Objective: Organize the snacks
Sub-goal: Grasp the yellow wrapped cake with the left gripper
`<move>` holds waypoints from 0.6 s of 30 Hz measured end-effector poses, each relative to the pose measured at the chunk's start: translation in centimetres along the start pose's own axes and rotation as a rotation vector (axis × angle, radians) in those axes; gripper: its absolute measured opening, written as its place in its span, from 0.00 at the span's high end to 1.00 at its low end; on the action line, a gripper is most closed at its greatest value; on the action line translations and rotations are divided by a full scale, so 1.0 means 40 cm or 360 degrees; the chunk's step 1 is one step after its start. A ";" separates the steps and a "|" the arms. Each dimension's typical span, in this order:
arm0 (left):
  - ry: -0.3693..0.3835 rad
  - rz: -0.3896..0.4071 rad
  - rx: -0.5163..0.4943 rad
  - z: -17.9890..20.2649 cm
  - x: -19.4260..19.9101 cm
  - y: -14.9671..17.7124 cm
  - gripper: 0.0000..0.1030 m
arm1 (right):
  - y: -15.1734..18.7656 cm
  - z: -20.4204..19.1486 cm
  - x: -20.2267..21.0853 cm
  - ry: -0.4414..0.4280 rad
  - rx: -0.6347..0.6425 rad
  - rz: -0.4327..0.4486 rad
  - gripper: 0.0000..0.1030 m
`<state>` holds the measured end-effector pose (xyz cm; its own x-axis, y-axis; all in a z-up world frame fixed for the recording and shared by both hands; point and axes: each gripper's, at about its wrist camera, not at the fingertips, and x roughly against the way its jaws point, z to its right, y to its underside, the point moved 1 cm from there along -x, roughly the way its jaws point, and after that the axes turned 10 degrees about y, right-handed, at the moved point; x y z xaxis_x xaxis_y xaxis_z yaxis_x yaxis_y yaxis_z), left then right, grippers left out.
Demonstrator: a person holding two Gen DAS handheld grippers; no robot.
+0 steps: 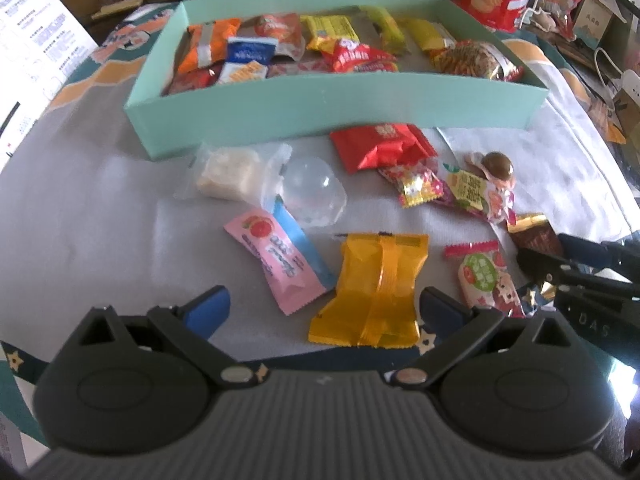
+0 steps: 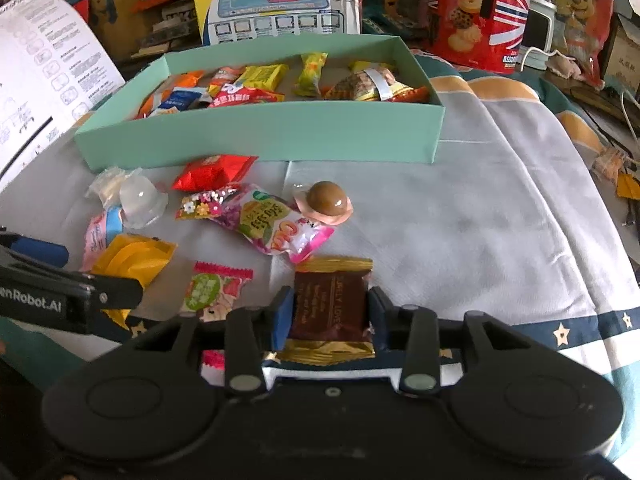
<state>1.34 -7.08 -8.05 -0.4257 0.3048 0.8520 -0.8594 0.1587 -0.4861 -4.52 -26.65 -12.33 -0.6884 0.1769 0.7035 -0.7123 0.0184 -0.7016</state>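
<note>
A mint green box (image 1: 332, 108) (image 2: 264, 136) holding several snack packets stands at the back of the cloth. Loose snacks lie in front of it. My left gripper (image 1: 324, 304) is open, its blue fingers on either side of a yellow packet (image 1: 376, 276) and a pink packet (image 1: 276, 256). My right gripper (image 2: 330, 316) is shut on a brown and gold packet (image 2: 330, 300) low over the cloth; it also shows in the left wrist view (image 1: 534, 232). The yellow packet appears in the right wrist view (image 2: 128, 260).
Other loose snacks: a red packet (image 1: 380, 146), a clear jelly cup (image 1: 312, 192), a white bar in clear wrap (image 1: 228, 172), a chocolate dome candy (image 2: 326, 200), a green strawberry packet (image 2: 212, 288). Toy boxes and biscuit bags (image 2: 476, 12) crowd the back. A paper sheet (image 2: 44, 64) stands left.
</note>
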 end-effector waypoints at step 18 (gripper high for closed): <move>0.0071 0.0013 -0.0105 0.056 -0.017 -0.001 0.43 | 0.017 0.075 0.008 -0.0100 -0.0254 -0.0039 0.64</move>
<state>1.06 -9.39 -8.18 -0.4185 0.3476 0.8391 -0.8346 0.2173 -0.5062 -5.63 -29.53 -12.25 -0.6817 0.1126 0.7229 -0.7017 0.1792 -0.6896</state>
